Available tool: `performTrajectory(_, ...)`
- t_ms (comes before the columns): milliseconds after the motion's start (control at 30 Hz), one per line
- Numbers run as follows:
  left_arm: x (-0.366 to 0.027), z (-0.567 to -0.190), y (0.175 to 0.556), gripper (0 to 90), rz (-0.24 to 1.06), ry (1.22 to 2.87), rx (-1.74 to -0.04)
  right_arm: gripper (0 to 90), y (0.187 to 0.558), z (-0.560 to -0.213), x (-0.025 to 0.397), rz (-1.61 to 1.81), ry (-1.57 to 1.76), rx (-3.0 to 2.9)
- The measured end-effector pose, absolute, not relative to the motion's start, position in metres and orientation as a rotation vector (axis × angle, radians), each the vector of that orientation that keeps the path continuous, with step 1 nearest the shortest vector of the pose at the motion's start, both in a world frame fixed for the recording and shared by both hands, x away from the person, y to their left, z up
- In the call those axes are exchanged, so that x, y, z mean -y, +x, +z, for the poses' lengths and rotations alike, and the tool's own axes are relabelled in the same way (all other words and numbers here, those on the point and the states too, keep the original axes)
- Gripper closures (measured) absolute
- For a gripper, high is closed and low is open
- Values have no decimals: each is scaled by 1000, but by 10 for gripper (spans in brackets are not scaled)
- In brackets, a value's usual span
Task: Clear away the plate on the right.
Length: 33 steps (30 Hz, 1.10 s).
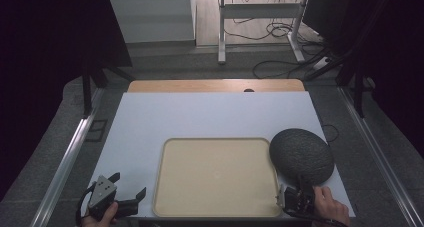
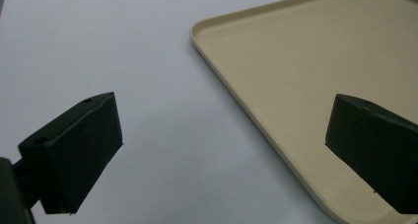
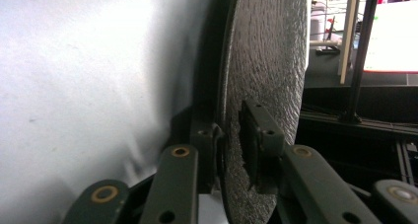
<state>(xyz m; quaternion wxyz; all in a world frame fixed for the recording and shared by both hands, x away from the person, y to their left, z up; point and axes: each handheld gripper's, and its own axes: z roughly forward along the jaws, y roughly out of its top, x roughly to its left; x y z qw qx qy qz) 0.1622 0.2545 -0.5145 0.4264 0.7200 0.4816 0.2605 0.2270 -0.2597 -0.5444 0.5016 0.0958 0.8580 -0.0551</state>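
Right gripper (image 1: 295, 199) jaws clamp the unmarked dark plate (image 1: 302, 155); left gripper (image 1: 131, 186) jaws spread beside the tray (image 1: 216, 177).

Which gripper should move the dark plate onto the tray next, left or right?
Right. The right gripper is already shut on the dark plate's near edge, beside the tray. The left gripper hangs open over the white mat, holding nothing.

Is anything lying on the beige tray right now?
No, the beige rectangular plastic tray is bare in the high view, and the dark grey textured round plate sits beside it, clamped by the right tool.
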Motion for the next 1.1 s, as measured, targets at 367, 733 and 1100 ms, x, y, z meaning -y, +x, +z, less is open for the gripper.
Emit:
performTrajectory(367, -254, -514, 163, 5, 649, 1812, -1196, 865, 224, -539, 259, -139, 208, -2015)
performTrajectory(733, -254, -514, 163, 5, 646, 1815, -1193, 837, 222, -531, 262, -134, 191, -1991)
performTrajectory(1100, -254, -515, 163, 5, 641, 1809, -1198, 815, 217, -526, 258, -116, 153, -1946)
